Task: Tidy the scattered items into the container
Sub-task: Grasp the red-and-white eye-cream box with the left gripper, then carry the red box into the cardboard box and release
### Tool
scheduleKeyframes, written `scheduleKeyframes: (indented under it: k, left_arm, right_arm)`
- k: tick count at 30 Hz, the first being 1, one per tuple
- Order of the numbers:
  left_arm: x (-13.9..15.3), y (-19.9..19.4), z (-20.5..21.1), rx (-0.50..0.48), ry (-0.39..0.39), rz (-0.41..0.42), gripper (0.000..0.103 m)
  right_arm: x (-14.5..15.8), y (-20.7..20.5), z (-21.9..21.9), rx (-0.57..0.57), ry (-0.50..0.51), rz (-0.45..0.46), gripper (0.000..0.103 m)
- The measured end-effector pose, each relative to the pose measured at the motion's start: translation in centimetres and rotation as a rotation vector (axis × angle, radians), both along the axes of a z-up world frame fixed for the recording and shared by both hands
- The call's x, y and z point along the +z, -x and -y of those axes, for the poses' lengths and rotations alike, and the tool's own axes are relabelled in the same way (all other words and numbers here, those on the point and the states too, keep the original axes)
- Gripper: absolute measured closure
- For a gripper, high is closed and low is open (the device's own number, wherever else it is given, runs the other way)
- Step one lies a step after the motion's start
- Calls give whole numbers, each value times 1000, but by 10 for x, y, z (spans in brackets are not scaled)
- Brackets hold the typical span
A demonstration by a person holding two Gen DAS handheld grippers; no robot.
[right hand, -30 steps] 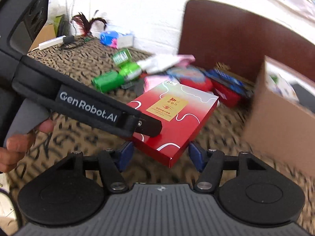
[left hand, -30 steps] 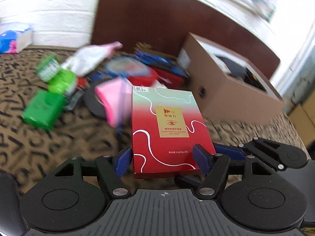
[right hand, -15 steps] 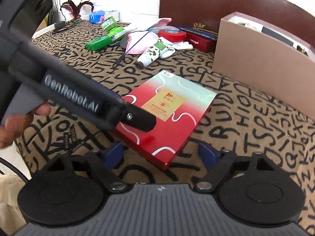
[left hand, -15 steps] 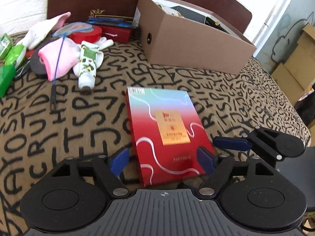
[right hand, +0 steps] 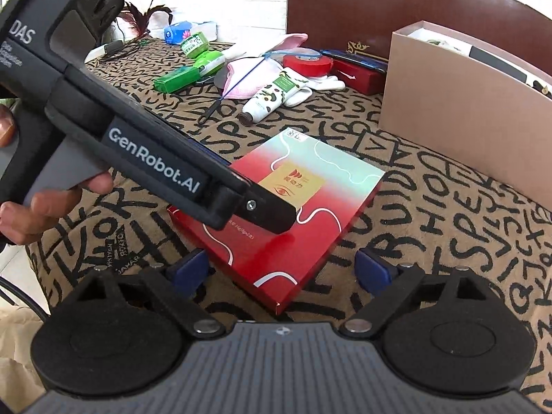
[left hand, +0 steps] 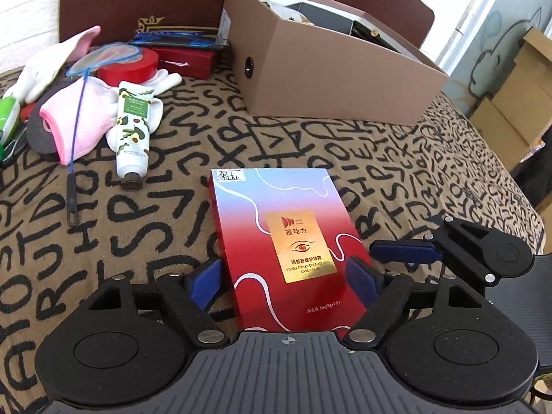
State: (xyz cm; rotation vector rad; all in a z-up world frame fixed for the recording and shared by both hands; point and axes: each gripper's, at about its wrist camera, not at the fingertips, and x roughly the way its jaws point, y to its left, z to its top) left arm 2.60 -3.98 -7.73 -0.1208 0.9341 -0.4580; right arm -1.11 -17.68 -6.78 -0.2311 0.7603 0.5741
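A flat red and pale blue eye cream box (left hand: 286,245) lies on the patterned cloth; it also shows in the right wrist view (right hand: 296,207). My left gripper (left hand: 286,281) is open, its blue pads on either side of the box's near end with gaps. My right gripper (right hand: 281,270) is open and empty, just behind the box's near corner; one of its fingers (left hand: 407,252) shows at the right of the left wrist view. The brown cardboard container (left hand: 331,79) stands at the back right, with items inside.
Scattered at the back left: a hand cream tube (left hand: 132,131), pink cloth (left hand: 77,127), blue net wand (left hand: 74,158), red tape roll (left hand: 134,65), red case (left hand: 189,60), white gloves, green packs (right hand: 176,79). A dark headboard stands behind. Cardboard boxes stand beyond the right edge.
The red box has gone from being held up in my left gripper to lying on the cloth. The left jaws have opened around it. Both grippers pulled back and down.
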Motion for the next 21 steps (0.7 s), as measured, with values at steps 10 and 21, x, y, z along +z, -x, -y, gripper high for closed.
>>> scheduleKeyframes:
  k: [10,21]
  left_arm:
    - [-1,-1,4,-36,-28,9,19]
    - [-1,-5,17,-48,-82,22,19]
  right_arm:
    - [-3,-1,-6,37,8,-10,12]
    - [-7,-7,-5,0,-24,-2,9]
